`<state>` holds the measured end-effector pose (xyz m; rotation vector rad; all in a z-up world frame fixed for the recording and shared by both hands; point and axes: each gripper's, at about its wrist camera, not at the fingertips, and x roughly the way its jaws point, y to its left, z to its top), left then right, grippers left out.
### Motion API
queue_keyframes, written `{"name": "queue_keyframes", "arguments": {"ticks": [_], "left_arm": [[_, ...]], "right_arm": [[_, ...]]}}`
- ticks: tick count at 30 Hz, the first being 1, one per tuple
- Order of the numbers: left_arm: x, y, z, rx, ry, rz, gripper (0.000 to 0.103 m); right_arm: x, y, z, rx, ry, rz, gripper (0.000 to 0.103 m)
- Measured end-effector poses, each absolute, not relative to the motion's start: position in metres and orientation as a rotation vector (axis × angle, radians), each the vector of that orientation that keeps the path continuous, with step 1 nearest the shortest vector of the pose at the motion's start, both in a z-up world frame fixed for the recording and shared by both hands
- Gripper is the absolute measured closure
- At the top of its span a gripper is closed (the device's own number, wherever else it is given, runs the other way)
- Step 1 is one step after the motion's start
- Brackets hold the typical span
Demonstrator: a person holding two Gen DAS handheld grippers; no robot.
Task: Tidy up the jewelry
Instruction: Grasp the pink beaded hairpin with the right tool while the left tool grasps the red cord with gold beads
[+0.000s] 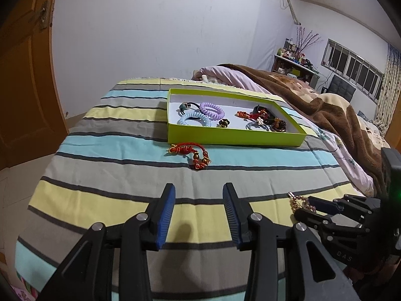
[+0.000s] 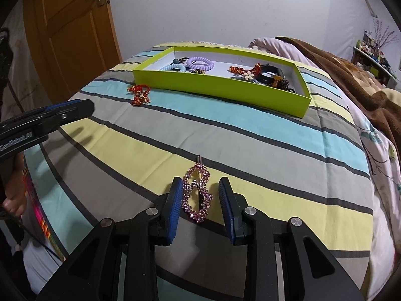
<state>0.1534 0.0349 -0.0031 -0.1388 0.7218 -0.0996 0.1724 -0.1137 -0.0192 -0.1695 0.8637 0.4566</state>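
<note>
A pink rhinestone hair clip [image 2: 186,195] lies on the striped bedspread [image 2: 250,135] between the fingers of my right gripper [image 2: 200,180]. The jaws are open around it: the left pad is beside its edge and a gap shows at the right pad. My left gripper [image 1: 199,186] is open above the bedspread with nothing between its fingers. A red knotted bracelet [image 1: 190,154] lies ahead of it, just in front of the lime green box [image 1: 235,138]. The box holds a purple coil tie [image 1: 211,109], a blue coil tie [image 1: 194,120] and several other pieces.
A brown blanket [image 1: 325,105] and pink quilt [image 1: 351,165] are heaped on the bed right of the box. A wooden door [image 2: 70,37] stands at the left and a white wall behind the bed. A person's fingers [image 2: 12,205] show at the right wrist view's left edge.
</note>
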Motion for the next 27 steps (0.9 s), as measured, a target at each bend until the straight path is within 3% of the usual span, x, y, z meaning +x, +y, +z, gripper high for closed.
{"name": "queue_keyframes", "arguments": {"ticks": [27], "left_arm": [[0.242,0.02,-0.032,-0.18,0.862,-0.015,0.063]], "right_arm": [[0.207,-0.142,-0.007,-0.056,0.846,0.447,0.082]]}}
